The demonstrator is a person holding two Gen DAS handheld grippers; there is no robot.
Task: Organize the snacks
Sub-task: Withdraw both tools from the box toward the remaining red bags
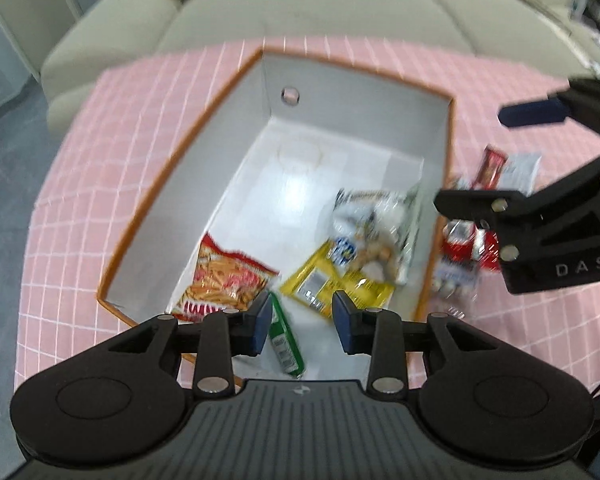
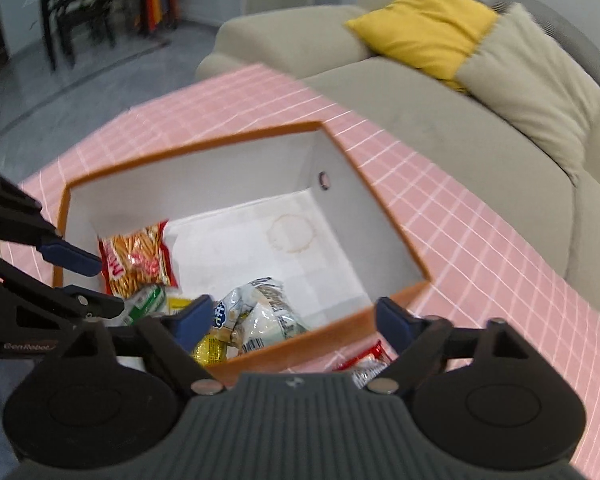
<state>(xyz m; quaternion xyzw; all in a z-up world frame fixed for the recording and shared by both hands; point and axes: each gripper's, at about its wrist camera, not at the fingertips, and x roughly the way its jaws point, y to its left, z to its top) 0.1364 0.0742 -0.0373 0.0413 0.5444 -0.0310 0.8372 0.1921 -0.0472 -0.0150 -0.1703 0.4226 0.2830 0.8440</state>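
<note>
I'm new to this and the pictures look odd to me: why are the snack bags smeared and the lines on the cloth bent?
Left wrist view: motion blur smears the silver snack bag, and glare whitens the orange-rimmed white box floor. Right wrist view: the fisheye lens bends the pink checked tablecloth lines; the beige sofa looks soft.

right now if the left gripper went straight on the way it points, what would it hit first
Probably the yellow snack packet lying on the floor of the orange-rimmed white box; the left gripper is open and empty. Depth is unclear.
</note>
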